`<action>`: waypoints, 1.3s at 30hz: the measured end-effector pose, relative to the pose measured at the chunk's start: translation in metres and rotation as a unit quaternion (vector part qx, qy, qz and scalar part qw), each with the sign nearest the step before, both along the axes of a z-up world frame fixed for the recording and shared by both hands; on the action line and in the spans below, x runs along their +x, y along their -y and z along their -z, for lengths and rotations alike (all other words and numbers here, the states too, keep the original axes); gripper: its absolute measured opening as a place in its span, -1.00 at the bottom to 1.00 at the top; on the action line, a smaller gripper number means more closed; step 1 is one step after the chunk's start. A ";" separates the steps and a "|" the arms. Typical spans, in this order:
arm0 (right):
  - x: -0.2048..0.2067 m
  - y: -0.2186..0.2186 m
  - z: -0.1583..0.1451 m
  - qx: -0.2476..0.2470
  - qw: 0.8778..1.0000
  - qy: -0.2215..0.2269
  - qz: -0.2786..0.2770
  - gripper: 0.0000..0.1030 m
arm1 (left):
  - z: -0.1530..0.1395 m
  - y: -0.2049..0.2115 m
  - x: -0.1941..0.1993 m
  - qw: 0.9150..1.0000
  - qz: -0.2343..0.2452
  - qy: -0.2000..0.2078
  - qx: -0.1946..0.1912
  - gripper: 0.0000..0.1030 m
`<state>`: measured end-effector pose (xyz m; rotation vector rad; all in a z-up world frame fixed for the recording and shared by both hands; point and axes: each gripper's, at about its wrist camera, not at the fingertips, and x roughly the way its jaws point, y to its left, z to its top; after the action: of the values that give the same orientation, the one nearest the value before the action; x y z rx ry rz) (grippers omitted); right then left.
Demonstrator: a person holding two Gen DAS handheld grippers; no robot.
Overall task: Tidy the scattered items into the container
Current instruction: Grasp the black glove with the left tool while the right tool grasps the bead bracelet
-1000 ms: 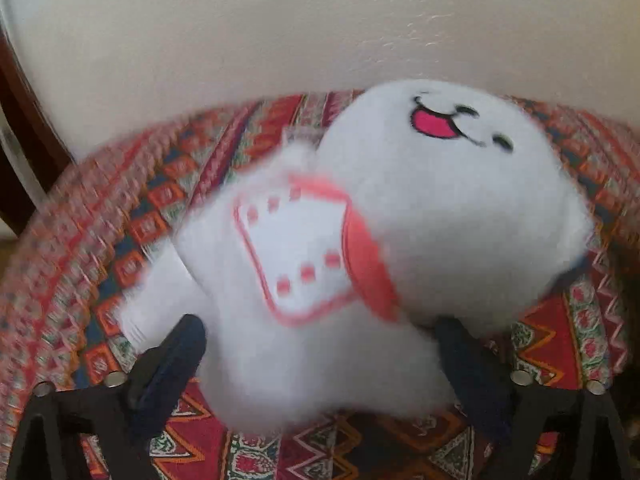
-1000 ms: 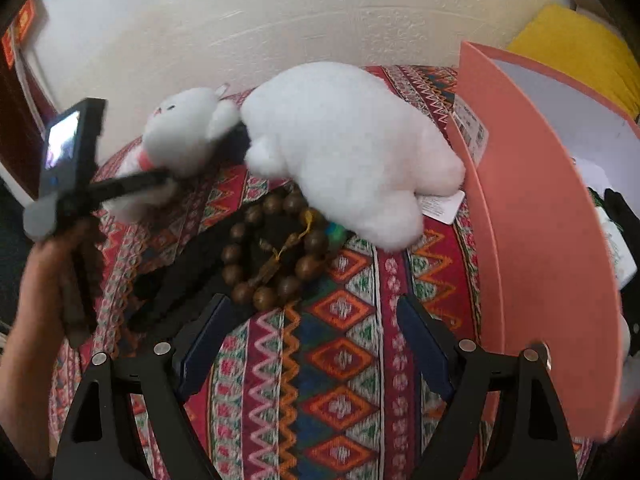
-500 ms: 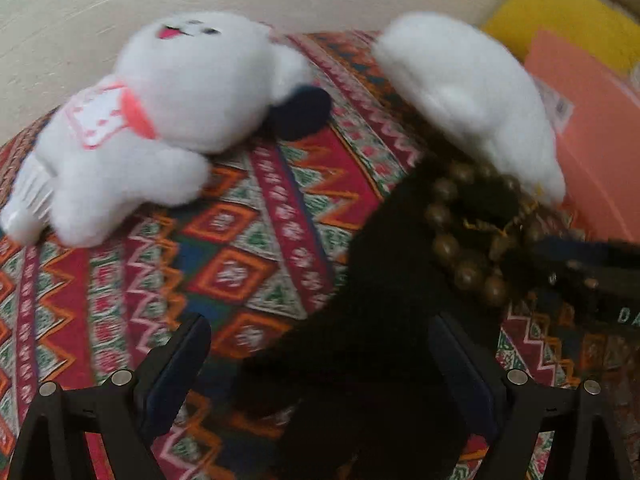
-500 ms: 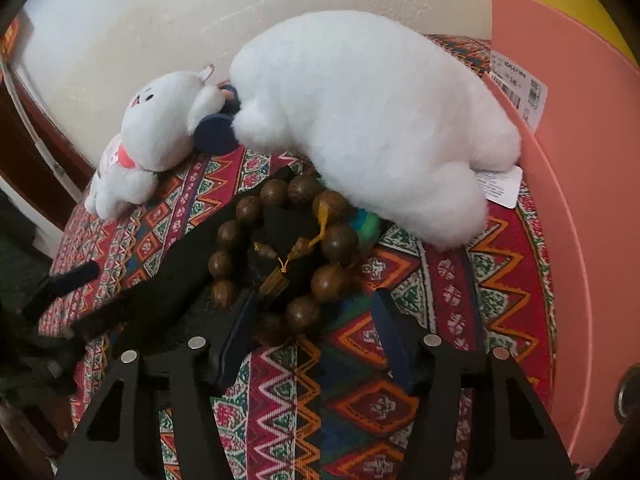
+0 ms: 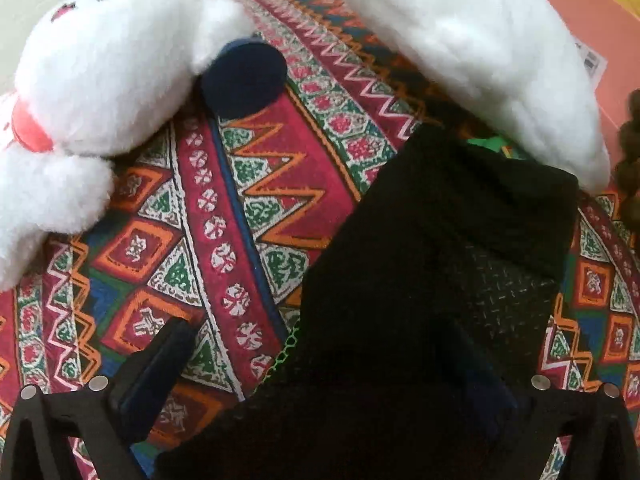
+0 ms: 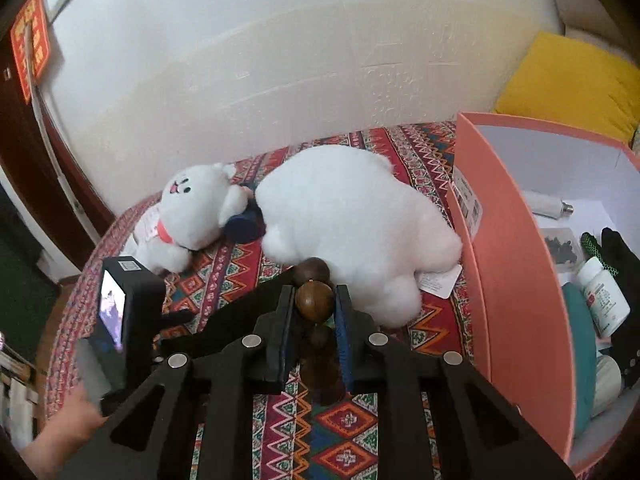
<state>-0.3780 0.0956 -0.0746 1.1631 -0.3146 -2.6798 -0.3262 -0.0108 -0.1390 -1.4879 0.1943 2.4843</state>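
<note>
The right gripper is closed on a string of brown wooden beads; one bead sits clamped between the two pads and the rest hang below, above the patterned cloth covering the table.

The left gripper is spread wide. Its left pad shows clearly; the right one is barely visible against a black glove that lies flat on the cloth between the fingers. Whether the pads touch the glove cannot be told. In the right wrist view this gripper appears near the table's left edge, carried by a hand.

Beyond the glove, a large white plush toy lies near the middle of the table, with a paper tag beside it. To its left, a small white plush toy with a red collar lies at the far left edge. A dark blue round object rests between the two toys, touching the small one.

A pink box stands open at the table's right edge, just beside the large toy. It holds a white bottle, a black glove with green trim and other items. A yellow cushion sits behind the box.
</note>
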 end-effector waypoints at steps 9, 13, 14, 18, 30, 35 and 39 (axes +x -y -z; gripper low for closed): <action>0.002 -0.014 0.006 -0.038 0.999 0.036 0.004 -0.62 | -0.037 -0.002 0.039 1.000 -0.020 -0.002 0.016 -0.77; 0.013 -0.004 -0.002 -0.024 0.999 0.026 -0.011 -0.62 | -0.061 0.007 0.072 0.998 -0.052 -0.026 0.034 -0.77; 0.016 -0.001 -0.004 -0.021 0.999 0.023 -0.016 -0.62 | -0.070 0.008 0.082 0.997 -0.059 -0.034 0.040 -0.77; 0.032 0.008 -0.016 -0.020 0.999 0.010 -0.033 -0.62 | -0.104 0.024 0.112 0.992 -0.087 -0.065 0.058 -0.76; 0.107 0.022 -0.100 -0.016 0.992 -0.105 -0.069 -0.62 | -0.194 0.048 0.180 0.975 -0.099 -0.174 0.094 -0.76; 0.134 -0.005 -0.132 -0.005 0.987 -0.153 -0.047 -0.62 | -0.237 0.015 0.190 0.971 -0.068 -0.207 0.101 -0.75; 0.154 -0.038 -0.157 0.016 0.982 -0.191 -0.006 -0.62 | -0.260 -0.030 0.183 0.969 -0.027 -0.220 0.111 -0.75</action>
<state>-0.2244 0.1336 0.0825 0.6310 -0.2002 -2.8252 -0.1432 0.0196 0.1212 -0.8522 -0.0507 2.7409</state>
